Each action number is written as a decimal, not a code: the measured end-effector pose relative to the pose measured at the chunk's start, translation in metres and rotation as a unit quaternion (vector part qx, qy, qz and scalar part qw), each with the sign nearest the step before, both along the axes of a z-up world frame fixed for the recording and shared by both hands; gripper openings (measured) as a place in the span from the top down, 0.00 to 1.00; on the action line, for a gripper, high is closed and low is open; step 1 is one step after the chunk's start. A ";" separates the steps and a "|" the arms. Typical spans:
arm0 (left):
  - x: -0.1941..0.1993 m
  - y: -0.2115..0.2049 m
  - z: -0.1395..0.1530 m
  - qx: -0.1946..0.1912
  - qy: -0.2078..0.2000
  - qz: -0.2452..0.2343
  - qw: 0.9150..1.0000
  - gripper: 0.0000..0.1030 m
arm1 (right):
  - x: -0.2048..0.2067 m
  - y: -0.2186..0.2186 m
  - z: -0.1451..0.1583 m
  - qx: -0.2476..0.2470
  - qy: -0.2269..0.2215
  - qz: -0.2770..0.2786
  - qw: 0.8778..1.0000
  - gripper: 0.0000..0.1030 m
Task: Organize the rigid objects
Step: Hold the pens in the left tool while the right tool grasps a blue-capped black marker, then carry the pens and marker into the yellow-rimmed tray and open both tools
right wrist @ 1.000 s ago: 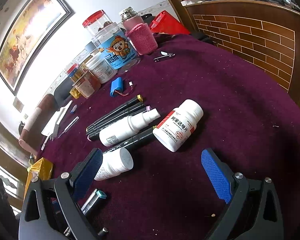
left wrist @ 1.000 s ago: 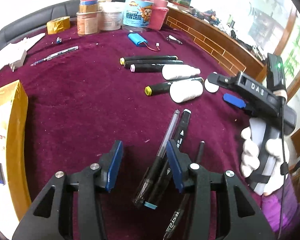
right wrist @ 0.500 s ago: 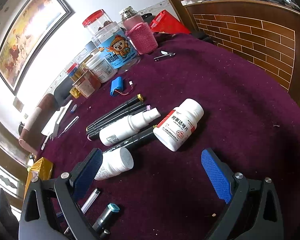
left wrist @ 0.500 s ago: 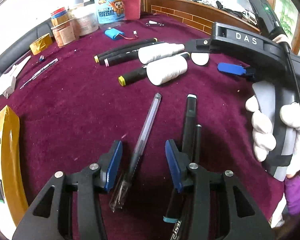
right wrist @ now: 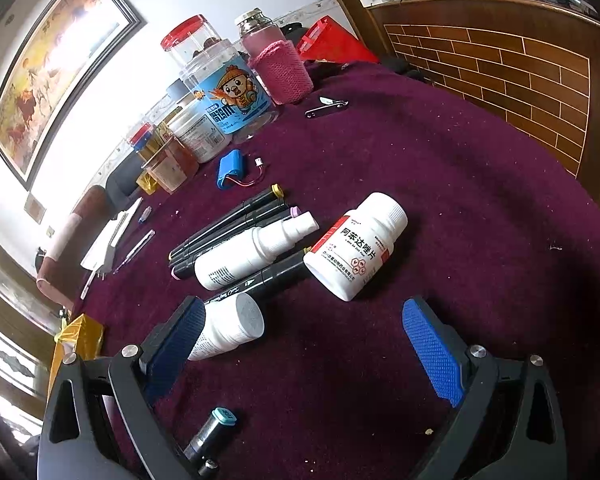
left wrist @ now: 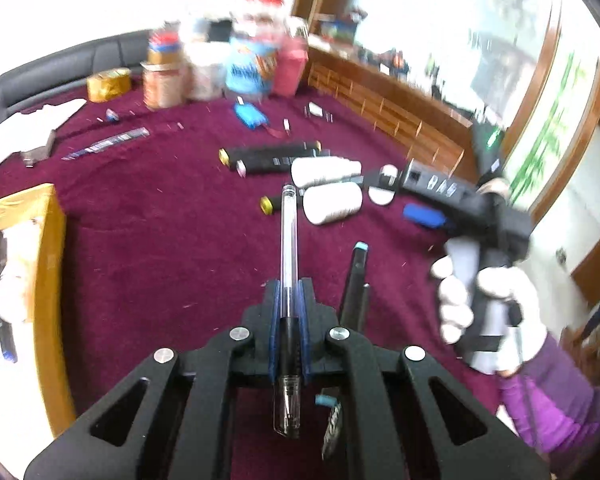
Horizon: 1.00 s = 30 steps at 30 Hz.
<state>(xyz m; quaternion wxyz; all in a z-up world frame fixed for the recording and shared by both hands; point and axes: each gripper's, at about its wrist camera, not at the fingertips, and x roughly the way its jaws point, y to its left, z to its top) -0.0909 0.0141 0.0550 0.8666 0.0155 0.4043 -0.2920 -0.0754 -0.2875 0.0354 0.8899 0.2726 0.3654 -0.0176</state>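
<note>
To the far left of the left tongs [left wrist: 288,332], a yellow box [left wrist: 48,264] is being kept, probably as the container for sorted pens, though its contents are blurred. A clear pen [left wrist: 289,240] is being pinched lengthwise between the pressed-together pads, its barrel pointing forward, so that it can be carried. Just right, a black marker [left wrist: 356,276] is being left on the cloth. The right tongs [right wrist: 304,344] are being held spread before a white bottle [right wrist: 356,246]
</note>
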 end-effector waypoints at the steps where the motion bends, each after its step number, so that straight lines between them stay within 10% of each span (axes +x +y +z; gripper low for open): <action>1: -0.003 0.006 0.005 -0.010 -0.005 0.004 1.000 0.94 | 0.000 0.000 0.000 -0.001 0.000 0.000 1.000 0.06; 21: -0.046 0.130 0.038 -0.102 -0.062 0.096 0.988 0.94 | -0.011 0.106 0.018 -0.053 0.125 0.142 0.980 0.29; 26: -0.050 0.152 0.037 -0.109 -0.062 0.114 0.986 0.94 | 0.011 0.147 0.009 -0.090 0.160 0.159 0.970 0.59; 30: -0.052 0.170 0.037 -0.117 -0.063 0.134 0.982 0.94 | 0.011 0.163 0.009 -0.079 0.160 0.175 0.968 0.62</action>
